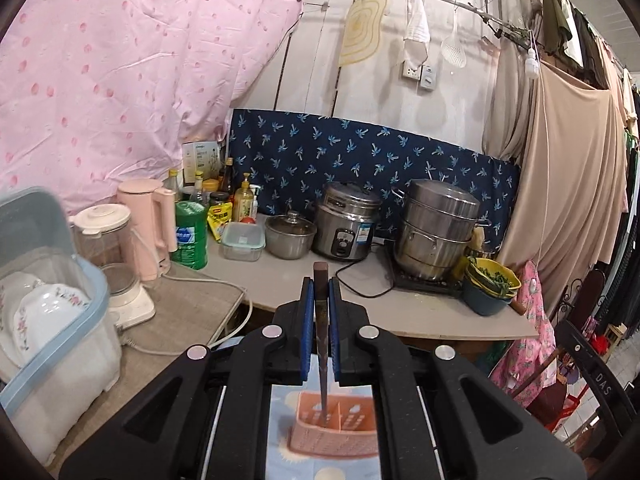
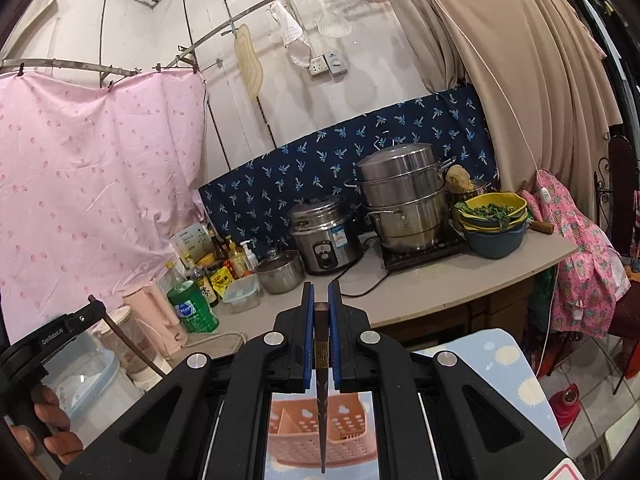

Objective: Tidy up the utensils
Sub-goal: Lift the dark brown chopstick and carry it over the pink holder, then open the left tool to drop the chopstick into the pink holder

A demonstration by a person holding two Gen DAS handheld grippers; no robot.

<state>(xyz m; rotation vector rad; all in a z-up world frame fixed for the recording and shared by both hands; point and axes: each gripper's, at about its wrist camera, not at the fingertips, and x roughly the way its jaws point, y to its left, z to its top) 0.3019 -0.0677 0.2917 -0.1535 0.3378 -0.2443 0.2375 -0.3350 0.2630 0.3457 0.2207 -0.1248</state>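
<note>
My left gripper [image 1: 321, 286] is shut on a dark brown chopstick [image 1: 321, 320]. The chopstick hangs down between the blue pads, and its tip reaches into a pink perforated utensil basket [image 1: 334, 426] below. My right gripper [image 2: 321, 298] is shut on a second dark chopstick [image 2: 322, 360] with a gold band. Its thin tip hangs over the same pink basket [image 2: 324, 436], seen in the right wrist view. The basket sits on a light blue patterned surface [image 2: 502, 364].
A counter [image 1: 400, 304] holds a rice cooker [image 1: 346, 222], a steamer pot [image 1: 438, 228], a small lidded pot [image 1: 290, 236], stacked bowls with greens [image 1: 490, 284], bottles, a pink kettle [image 1: 150, 224] and a blender [image 1: 114, 256]. A blue-rimmed dish box [image 1: 44, 304] stands at left.
</note>
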